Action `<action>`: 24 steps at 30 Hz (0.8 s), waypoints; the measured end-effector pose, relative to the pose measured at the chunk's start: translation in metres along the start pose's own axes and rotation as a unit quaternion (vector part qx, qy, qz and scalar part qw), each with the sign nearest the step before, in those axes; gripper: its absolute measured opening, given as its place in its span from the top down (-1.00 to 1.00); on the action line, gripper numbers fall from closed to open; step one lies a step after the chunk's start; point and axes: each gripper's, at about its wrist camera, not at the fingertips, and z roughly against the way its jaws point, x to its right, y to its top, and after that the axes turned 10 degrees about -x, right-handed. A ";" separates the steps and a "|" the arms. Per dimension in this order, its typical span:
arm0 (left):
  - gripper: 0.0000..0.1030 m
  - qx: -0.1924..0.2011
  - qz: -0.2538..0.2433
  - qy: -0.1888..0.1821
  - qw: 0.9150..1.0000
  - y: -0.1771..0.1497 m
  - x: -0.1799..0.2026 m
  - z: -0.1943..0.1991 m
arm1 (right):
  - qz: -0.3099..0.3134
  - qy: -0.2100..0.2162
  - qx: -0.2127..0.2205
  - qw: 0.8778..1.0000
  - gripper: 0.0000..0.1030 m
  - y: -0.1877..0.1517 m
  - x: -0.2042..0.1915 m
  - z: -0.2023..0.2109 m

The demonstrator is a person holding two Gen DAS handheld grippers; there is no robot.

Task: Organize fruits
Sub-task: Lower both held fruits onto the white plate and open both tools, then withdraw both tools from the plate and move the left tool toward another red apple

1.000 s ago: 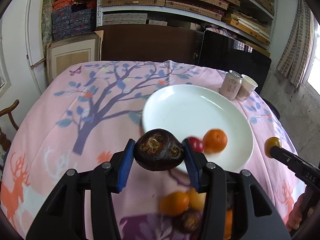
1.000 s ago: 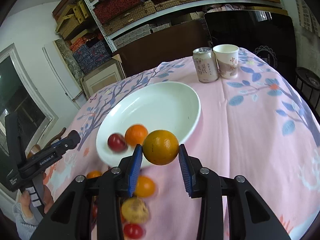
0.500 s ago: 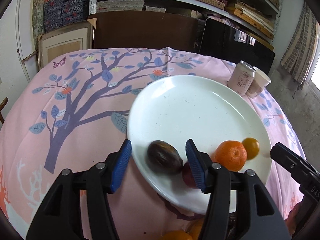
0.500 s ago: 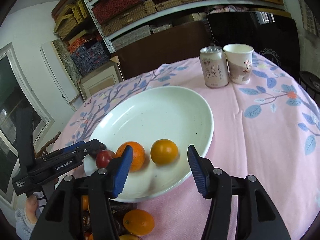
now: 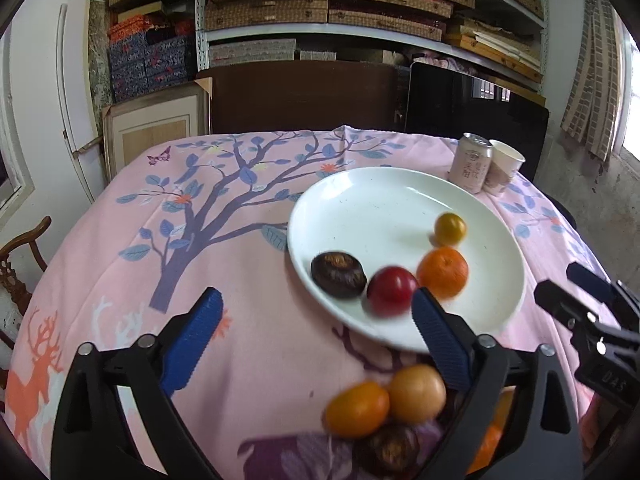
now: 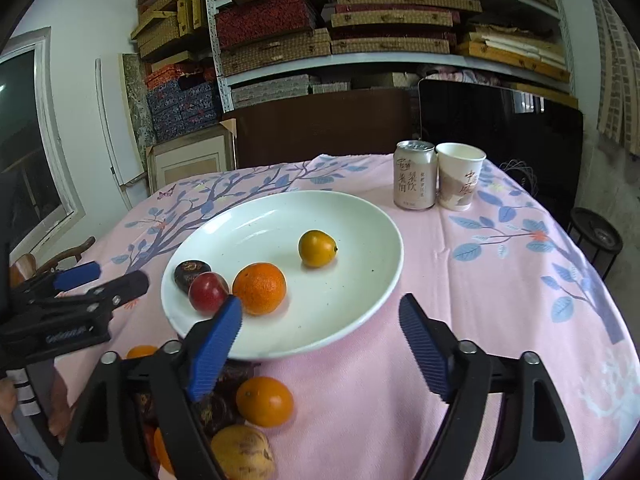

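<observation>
A white plate (image 5: pixel 384 204) (image 6: pixel 352 224) holds a dark brown fruit (image 5: pixel 338 275) (image 6: pixel 191 271), a red fruit (image 5: pixel 392 296) (image 6: pixel 207 293), an orange (image 5: pixel 442 273) (image 6: pixel 259 288) and a small yellow-orange fruit (image 5: pixel 450 229) (image 6: pixel 317 248). My left gripper (image 5: pixel 316 344) is open and empty, just in front of the plate's near rim. My right gripper (image 6: pixel 320 352) is open and empty over the plate's near edge. Loose fruits (image 5: pixel 384 404) (image 6: pixel 264 401) lie on the cloth below both grippers.
A drink can (image 6: pixel 414 180) (image 5: pixel 470 168) and a paper cup (image 6: pixel 459 176) (image 5: pixel 503 172) stand behind the plate at the right. The round table has a pink tree-print cloth (image 5: pixel 192 240). Shelves with boxes and a dark chair stand behind.
Both grippers let go of their fruits onto the plate, opened wide and drew back toward the near edge. The yellow-orange fruit rolled farther into the plate.
</observation>
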 end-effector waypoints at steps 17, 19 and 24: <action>-0.91 -0.053 0.036 0.003 0.998 -0.114 -0.028 0.048 | -0.070 0.047 -0.012 0.996 -0.93 -0.064 0.014 0.056; -0.91 -0.058 0.036 -0.006 0.998 -0.121 -0.028 0.050 | -0.061 0.044 -0.008 0.997 -0.93 -0.067 0.010 0.059; -0.92 -0.063 0.016 -0.006 0.998 -0.124 -0.019 0.049 | -0.065 0.041 -0.019 0.997 -0.93 -0.068 0.011 0.055</action>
